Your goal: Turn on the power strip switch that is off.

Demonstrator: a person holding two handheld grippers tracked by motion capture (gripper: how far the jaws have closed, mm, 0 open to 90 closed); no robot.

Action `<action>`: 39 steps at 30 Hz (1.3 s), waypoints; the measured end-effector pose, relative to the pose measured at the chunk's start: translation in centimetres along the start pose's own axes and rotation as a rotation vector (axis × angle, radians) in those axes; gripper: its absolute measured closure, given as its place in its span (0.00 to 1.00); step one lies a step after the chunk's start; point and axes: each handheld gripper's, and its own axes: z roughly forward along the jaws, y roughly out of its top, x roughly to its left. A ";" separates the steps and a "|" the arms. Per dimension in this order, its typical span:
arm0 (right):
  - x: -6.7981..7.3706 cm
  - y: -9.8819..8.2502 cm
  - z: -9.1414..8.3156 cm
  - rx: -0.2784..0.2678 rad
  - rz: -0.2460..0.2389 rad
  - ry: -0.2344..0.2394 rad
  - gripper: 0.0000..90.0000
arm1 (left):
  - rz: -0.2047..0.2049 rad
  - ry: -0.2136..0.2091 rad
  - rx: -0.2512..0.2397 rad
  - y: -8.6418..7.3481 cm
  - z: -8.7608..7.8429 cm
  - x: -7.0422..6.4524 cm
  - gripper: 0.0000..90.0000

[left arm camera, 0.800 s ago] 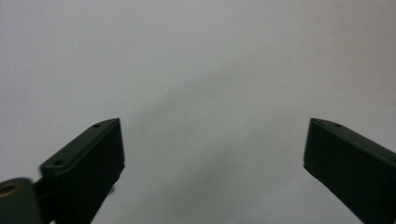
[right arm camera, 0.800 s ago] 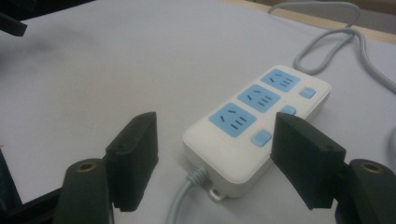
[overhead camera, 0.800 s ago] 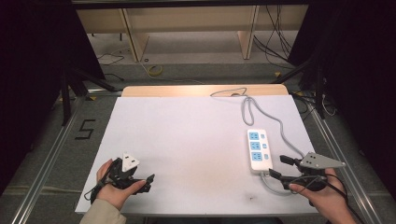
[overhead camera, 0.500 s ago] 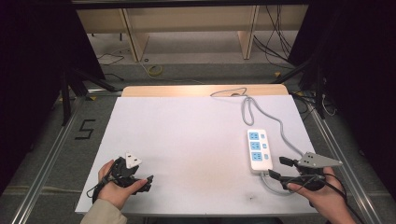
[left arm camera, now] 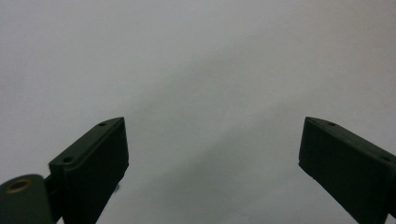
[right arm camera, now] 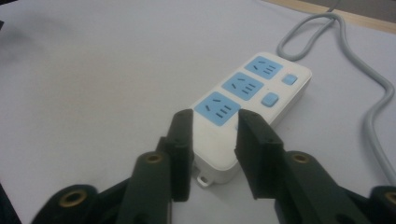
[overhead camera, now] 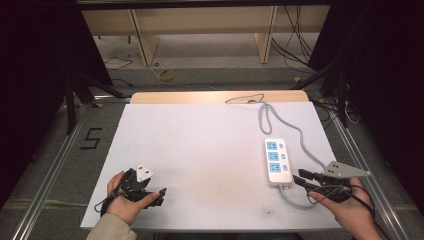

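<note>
In the high view, a white power strip (overhead camera: 276, 161) with three blue sockets and two blue switches lies flat on the right half of the white table (overhead camera: 200, 145), its long side running away from the person. Its grey cable (overhead camera: 280, 122) leaves the near end, bends round the right side and loops toward the wooden strip (overhead camera: 200, 96) at the far edge. The right gripper (overhead camera: 302, 179), held in the person's right hand (overhead camera: 350, 210), lies low at the table's near right corner; its jaws point left at the strip's near end, a gap between them, just beside the strip. The left gripper (overhead camera: 159, 195) sits in the left hand (overhead camera: 125, 202) at the near left edge, well apart from the strip; from here I cannot tell how its jaws stand.

In the left gripper view, the left gripper (left arm camera: 212, 158) has its two black jaws wide apart over bare white table, nothing between them.

In the right gripper view, the right gripper (right arm camera: 212, 140) has its jaws part open, the near end of the power strip (right arm camera: 247, 93) showing in the gap. The jaws are close to that end, but whether they touch it cannot be told. The grey cable (right arm camera: 373, 98) runs along the right and loops behind the strip.
</note>
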 end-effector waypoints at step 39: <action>-1.3 2.7 2.1 0.068 0.023 -0.060 1.00 | 0.004 0.001 -0.004 0.2 0.2 -0.2 0.10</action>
